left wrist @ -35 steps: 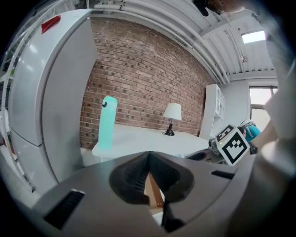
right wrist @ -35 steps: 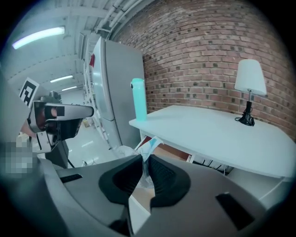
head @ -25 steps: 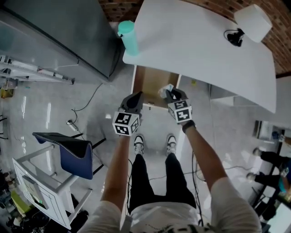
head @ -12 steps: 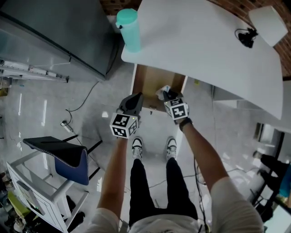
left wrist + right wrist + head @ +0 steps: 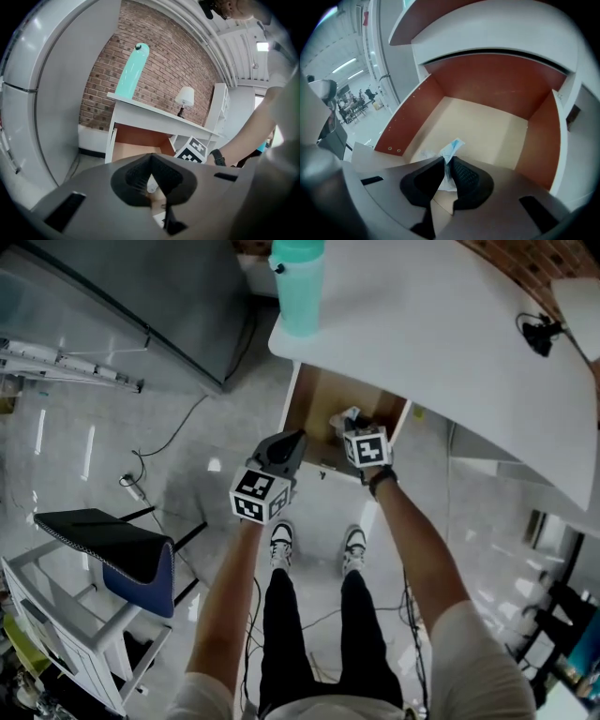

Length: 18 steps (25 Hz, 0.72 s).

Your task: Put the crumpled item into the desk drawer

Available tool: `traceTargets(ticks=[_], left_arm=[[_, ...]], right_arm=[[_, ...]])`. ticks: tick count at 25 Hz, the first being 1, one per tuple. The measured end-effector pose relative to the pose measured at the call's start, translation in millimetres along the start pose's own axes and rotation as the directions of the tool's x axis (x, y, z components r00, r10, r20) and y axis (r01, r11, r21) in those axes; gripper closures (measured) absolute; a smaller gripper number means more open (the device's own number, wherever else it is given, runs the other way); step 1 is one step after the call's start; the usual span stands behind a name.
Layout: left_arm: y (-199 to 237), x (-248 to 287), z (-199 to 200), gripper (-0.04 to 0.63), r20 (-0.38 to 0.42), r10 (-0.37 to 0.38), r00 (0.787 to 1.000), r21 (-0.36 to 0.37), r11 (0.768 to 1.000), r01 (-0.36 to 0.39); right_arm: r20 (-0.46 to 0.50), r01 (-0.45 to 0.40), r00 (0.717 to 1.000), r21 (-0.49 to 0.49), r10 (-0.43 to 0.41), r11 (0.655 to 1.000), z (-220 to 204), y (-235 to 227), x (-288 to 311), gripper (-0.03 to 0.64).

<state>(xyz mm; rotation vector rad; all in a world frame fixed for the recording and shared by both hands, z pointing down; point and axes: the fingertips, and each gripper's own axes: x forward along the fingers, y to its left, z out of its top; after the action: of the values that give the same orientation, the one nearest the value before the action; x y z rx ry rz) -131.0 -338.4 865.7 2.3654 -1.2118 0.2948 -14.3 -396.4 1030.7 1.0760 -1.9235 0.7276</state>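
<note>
Right hand-held gripper (image 5: 446,165) clamped on crumpled paper (image 5: 452,149), over the open desk drawer (image 5: 487,124).
Paper sits upper centre in head view; left hand-held gripper (image 5: 151,161) clenched, empty.

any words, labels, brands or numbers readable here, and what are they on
None: no readable text in any view.
The left tool and right tool bear only black-and-white square marker patterns, no letters.
The teal bottle and crumpled item show no legible print.

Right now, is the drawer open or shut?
Open: the drawer shows its floor and brown walls, out from under the desk; the right claw holds the item over it.
</note>
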Motion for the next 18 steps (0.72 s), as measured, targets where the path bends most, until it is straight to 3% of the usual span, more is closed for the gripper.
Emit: traceTargets(ticks=[5, 9, 18], left_arm=[[11, 0, 5, 0.600, 0.011, 0.008, 1.000, 0.000, 1.000, -0.008], [9, -2, 10, 0.600, 0.022, 0.014, 1.000, -0.015, 1.000, -0.014], [3, -18, 29, 0.600, 0.020, 0.041, 0.999, -0.036, 0.999, -0.040]], right_arm=[[-0.051, -0.022, 0.998, 0.052, 0.024, 0.998, -9, 2, 14, 0.570], [-0.016, 0.013, 1.000, 0.020, -0.013, 1.000, -8, -13, 14, 0.488], [0.045, -0.023, 0.999, 0.054, 0.021, 0.998, 3, 6, -36, 0.479]])
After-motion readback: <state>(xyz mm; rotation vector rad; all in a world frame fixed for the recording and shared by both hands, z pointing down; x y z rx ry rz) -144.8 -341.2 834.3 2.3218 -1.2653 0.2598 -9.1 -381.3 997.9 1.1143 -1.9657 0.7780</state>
